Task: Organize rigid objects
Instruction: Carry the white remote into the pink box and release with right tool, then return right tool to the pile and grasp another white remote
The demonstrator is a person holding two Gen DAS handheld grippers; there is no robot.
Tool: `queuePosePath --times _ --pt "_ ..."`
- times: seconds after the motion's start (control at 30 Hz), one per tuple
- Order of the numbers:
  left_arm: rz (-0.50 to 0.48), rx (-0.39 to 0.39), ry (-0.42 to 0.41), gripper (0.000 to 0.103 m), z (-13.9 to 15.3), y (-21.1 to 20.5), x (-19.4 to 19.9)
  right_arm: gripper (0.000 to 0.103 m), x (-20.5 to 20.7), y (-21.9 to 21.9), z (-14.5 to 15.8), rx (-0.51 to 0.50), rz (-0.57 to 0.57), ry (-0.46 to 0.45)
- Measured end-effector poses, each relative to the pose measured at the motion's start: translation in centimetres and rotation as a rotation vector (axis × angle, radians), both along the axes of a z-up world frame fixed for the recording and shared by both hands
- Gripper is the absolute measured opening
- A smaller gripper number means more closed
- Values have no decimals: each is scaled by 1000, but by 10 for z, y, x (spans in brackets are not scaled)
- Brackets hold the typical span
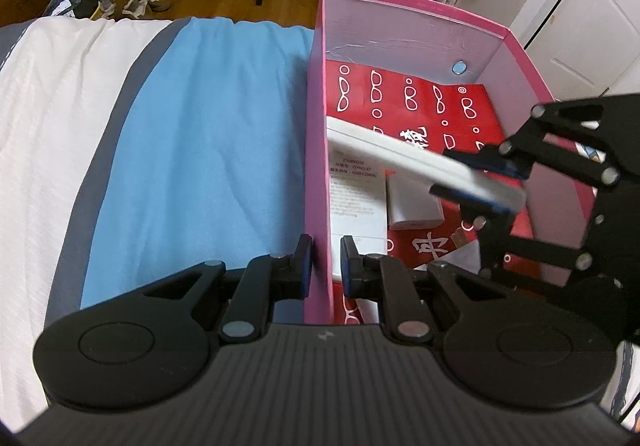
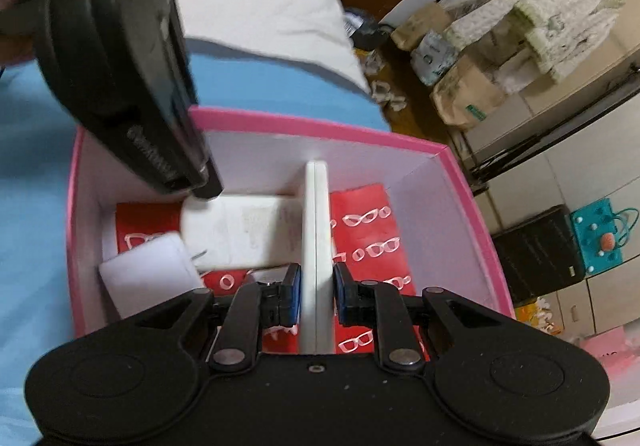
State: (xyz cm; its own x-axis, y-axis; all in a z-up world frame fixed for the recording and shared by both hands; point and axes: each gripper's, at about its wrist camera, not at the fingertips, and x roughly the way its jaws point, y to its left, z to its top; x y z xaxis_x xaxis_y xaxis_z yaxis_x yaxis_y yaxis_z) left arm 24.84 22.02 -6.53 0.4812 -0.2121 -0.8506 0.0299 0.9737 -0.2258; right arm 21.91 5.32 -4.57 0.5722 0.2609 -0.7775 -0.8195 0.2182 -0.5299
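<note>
Left wrist view: the left gripper [image 1: 326,262] is closed on the near left wall of the pink box [image 1: 318,149], one finger outside and one inside. The box stands on a bed with a blue sheet [image 1: 200,149] to its left. Inside lie a red bag [image 1: 404,101] with white glasses drawings, a flat white box [image 1: 356,201] with printed text, and a small white box [image 1: 414,205]. At the right, the right gripper [image 1: 476,181] holds a thin white case [image 1: 400,157] slanted above these things, blurred.

Right wrist view: the right gripper [image 2: 316,294] is clamped on the white case [image 2: 317,230], which stands on its edge between the blue pads and points to the far wall of the pink box [image 2: 472,213]. Below it are the red bag [image 2: 368,230], the flat white box [image 2: 248,234] and the small white box [image 2: 148,270]. The left gripper's body [image 2: 120,57] comes in from the upper left, at the box's left wall.
</note>
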Motion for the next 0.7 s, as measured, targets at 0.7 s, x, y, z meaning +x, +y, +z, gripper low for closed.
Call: queuePosePath --times 0.7 --pt "12 -20 11 13 -3 3 3 52 57 -160 82 663 -633 649"
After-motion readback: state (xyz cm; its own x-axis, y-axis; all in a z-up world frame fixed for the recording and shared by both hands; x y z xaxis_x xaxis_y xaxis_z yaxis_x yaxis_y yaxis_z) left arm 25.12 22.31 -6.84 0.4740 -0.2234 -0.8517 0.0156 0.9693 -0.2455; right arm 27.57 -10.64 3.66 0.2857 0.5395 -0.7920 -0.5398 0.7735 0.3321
